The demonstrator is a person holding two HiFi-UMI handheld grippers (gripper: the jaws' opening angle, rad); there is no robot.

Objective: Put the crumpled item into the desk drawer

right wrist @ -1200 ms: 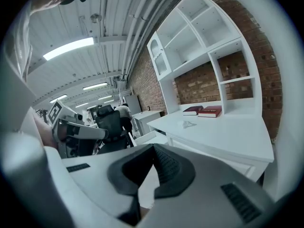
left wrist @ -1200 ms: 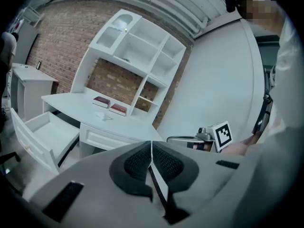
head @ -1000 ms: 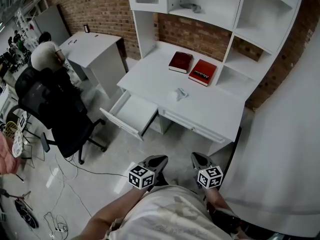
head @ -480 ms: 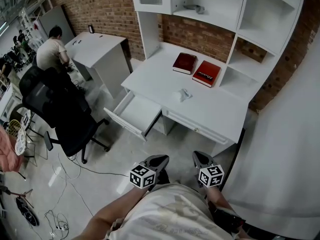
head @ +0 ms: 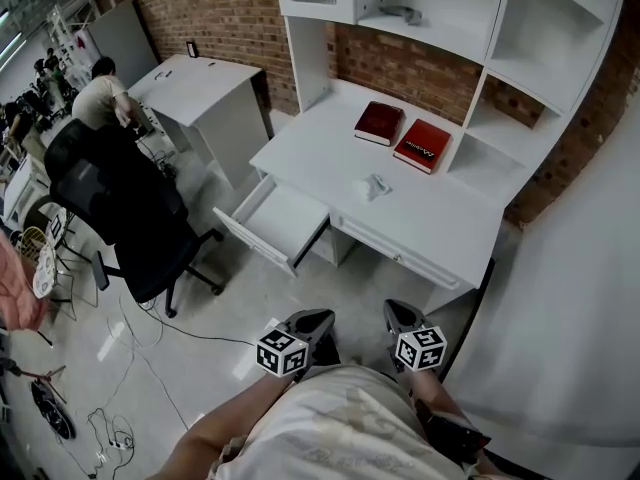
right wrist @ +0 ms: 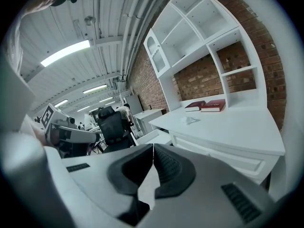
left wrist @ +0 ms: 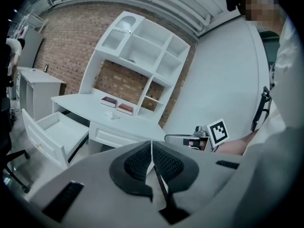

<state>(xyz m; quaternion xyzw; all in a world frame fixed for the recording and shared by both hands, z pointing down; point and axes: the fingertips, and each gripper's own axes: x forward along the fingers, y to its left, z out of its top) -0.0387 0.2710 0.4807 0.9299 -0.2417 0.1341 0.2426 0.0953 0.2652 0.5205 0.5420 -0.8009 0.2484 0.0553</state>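
A small white crumpled item [head: 373,186] lies on the white desk [head: 440,218], in front of two red books [head: 402,135]. The left desk drawer [head: 284,222] stands pulled open and looks empty. Both grippers hang low, close to my body and well short of the desk. My left gripper [head: 318,319] is shut with nothing in it, and my right gripper [head: 394,314] is shut and empty too. In the left gripper view the pads [left wrist: 140,161] meet, with the crumpled item [left wrist: 113,116] and drawer [left wrist: 54,132] far ahead. The right gripper view shows the crumpled item [right wrist: 191,120] on the desk.
A black office chair [head: 125,213] stands left of the drawer on the pale floor, with cables [head: 150,363] trailing nearby. A second white desk [head: 200,93] and a person [head: 100,98] are at the back left. White shelving [head: 450,18] rises over the desk; a white wall [head: 570,298] is at right.
The head view has shifted slightly, so the desk sits a little further right in the picture. Both grippers stay shut in the same place near my body.
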